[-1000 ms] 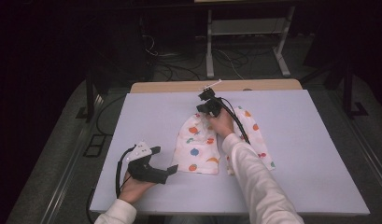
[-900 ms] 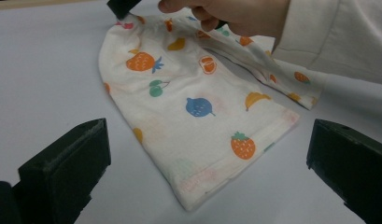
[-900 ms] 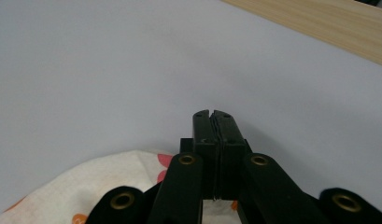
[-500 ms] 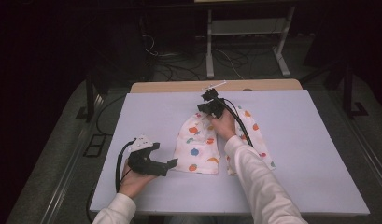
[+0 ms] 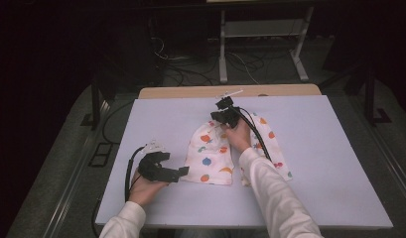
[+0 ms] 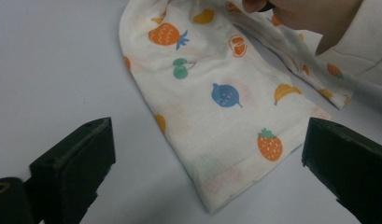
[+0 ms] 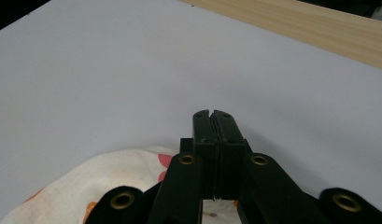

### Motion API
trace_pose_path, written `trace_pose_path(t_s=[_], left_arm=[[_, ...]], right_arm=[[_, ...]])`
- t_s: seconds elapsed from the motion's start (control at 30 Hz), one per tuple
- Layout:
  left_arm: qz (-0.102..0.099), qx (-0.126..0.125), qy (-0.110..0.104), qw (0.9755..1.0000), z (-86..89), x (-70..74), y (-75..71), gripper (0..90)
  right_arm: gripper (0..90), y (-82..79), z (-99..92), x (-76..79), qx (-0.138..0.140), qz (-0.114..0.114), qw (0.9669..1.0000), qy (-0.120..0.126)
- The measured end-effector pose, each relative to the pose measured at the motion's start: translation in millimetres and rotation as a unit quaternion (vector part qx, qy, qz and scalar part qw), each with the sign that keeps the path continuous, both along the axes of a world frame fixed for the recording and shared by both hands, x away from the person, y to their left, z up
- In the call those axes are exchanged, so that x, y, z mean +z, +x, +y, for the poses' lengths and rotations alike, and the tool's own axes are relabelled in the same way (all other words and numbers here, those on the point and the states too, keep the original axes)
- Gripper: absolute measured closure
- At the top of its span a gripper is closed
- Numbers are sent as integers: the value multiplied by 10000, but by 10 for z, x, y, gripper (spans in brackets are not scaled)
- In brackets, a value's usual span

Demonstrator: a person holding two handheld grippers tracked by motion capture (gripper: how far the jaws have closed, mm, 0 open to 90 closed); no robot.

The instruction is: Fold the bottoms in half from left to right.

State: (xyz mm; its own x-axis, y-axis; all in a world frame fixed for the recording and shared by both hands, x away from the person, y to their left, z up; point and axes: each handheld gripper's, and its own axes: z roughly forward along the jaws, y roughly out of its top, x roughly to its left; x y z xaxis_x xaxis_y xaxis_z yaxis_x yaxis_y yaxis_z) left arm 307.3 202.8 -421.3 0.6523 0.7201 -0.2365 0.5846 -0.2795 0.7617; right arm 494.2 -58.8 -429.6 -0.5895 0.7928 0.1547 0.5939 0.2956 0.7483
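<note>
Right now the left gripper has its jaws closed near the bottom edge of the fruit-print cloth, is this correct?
Not quite. The left gripper has its jaws open wide, not closed; the left gripper view shows them far apart, with the bottom edge of the fruit-print cloth between and beyond them. It is indeed near that edge.

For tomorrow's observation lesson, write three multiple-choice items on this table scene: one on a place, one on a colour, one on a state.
1. Where does the printed cloth lie?
A. on the lilac table
B. on the floor
C. in a basket

2. What colour is the cloth's ground?
A. black
B. white
C. green

3. How do the left gripper jaws stand?
A. shut on the cloth
B. wide apart
C. shut on a cable

Answers: 1 A, it lies flat on the tabletop; 2 B, white with coloured fruit; 3 B, the jaws stand at the picture's two sides.
</note>
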Motion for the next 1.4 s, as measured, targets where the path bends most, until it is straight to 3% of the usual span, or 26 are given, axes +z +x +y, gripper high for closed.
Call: trace_pose_path(t_s=[0.53,0.8,1.17,1.4], left_arm=[[546,3,24,9985,1,-84,55,79],[967,24,38,9953,29,-176,59,150],[1223,-133,-149,9923,43,-188,44,381],[1347,-250,-83,9905,32,-214,48,438]], right_arm=[[877,-18,-22,-11,-38,-4,10000,41],[877,-15,-19,-32,-52,27,10000,30],[876,-17,-7,-43,-67,31,10000,31],[877,-22,-8,-37,-65,2,10000,1]])
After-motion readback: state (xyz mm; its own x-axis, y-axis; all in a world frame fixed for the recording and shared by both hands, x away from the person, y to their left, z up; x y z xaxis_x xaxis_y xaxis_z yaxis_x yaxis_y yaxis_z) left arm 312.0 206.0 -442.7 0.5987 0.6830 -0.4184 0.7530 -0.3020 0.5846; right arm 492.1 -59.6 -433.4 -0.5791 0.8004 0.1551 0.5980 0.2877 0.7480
